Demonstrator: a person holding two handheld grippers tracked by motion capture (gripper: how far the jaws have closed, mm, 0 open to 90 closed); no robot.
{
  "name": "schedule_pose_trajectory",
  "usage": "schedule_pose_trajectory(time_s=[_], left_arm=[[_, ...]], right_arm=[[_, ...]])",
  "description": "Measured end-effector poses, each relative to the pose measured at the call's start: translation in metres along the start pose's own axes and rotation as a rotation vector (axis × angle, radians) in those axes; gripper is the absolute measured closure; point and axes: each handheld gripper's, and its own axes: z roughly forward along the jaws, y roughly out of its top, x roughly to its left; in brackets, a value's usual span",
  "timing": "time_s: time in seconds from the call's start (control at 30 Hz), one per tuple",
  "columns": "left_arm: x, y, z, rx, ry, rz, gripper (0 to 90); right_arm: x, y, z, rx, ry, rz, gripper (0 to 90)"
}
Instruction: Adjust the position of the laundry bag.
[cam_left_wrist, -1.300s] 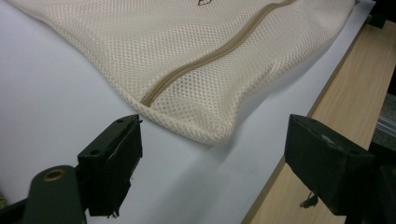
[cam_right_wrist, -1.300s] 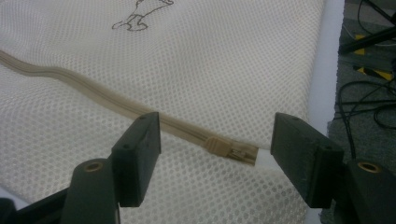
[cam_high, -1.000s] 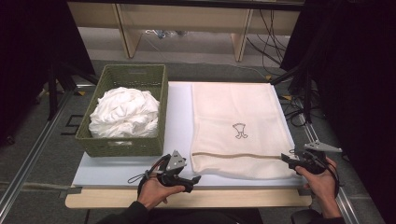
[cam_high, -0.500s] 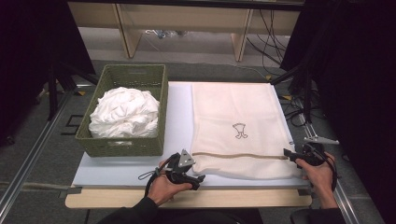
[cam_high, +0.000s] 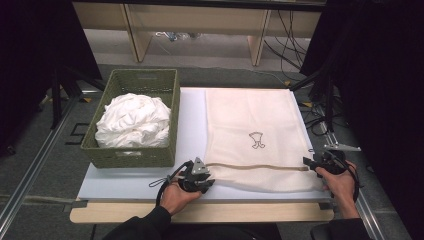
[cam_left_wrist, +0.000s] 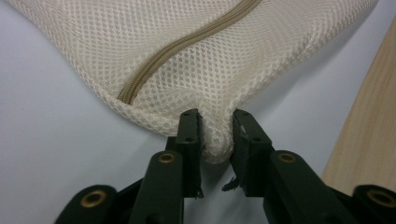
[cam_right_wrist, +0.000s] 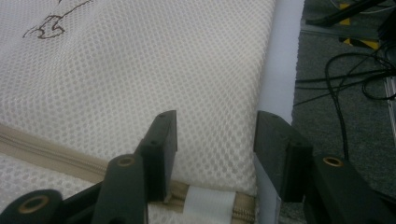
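Flat on white table (cam_high: 190, 120), 1 mesh laundry bag (cam_high: 252, 135), long axis running away from person, zipper end nearest. L gripper (cam_left_wrist: 217, 126) just closed, pinching bag's corner; R gripper (cam_right_wrist: 215, 135) closing, jaws apart astride zipper end.

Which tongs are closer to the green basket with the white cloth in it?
Left. The left tongs pinch the mesh bag corner just in front of the basket; the right tongs are across the bag, at its far edge.
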Motion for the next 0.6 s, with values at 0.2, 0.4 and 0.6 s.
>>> schedule_pose_trajectory(time_s=[0.2, 0.4, 0.6], left_arm=[[0.002, 0.002, -0.003, 0.009, -0.009, 0.034, 80.5], [0.002, 0.003, -0.004, 0.009, -0.019, 0.028, 80.5], [0.002, 0.002, -0.004, 0.01, -0.018, 0.045, 80.5]], right_arm=[[-0.005, 0.004, 0.009, -0.016, -0.001, -0.044, 52.4], [-0.009, 0.007, 0.016, -0.007, 0.011, -0.035, 53.3], [-0.008, 0.014, 0.023, 0.008, 0.028, -0.01, 56.7]])
